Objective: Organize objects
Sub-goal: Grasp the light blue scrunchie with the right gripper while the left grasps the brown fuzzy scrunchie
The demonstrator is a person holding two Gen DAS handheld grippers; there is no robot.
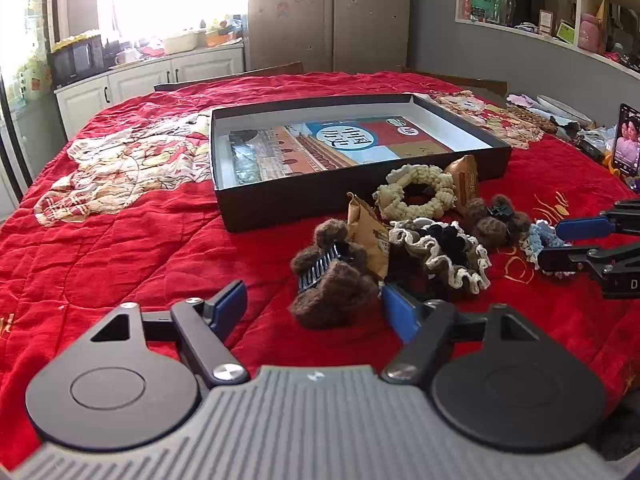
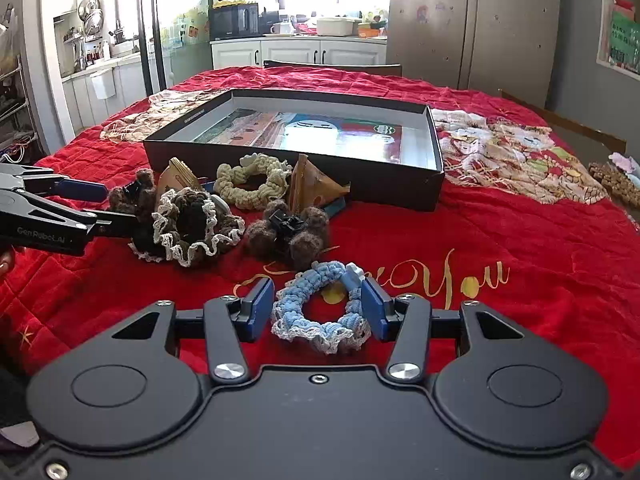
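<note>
From the left wrist, the left gripper (image 1: 312, 308) is holding its jaws wide around a fuzzy brown hair clip (image 1: 332, 280), not squeezing it. The black box (image 1: 256, 204) in the middle of the worktop is holding only a picture sheet, so the sorting is just starting.

From the right wrist, the right gripper (image 2: 318, 308) is standing with its jaws narrow around the soft blue scrunchie (image 2: 320, 312), near the front edge, barely touching it.
</note>
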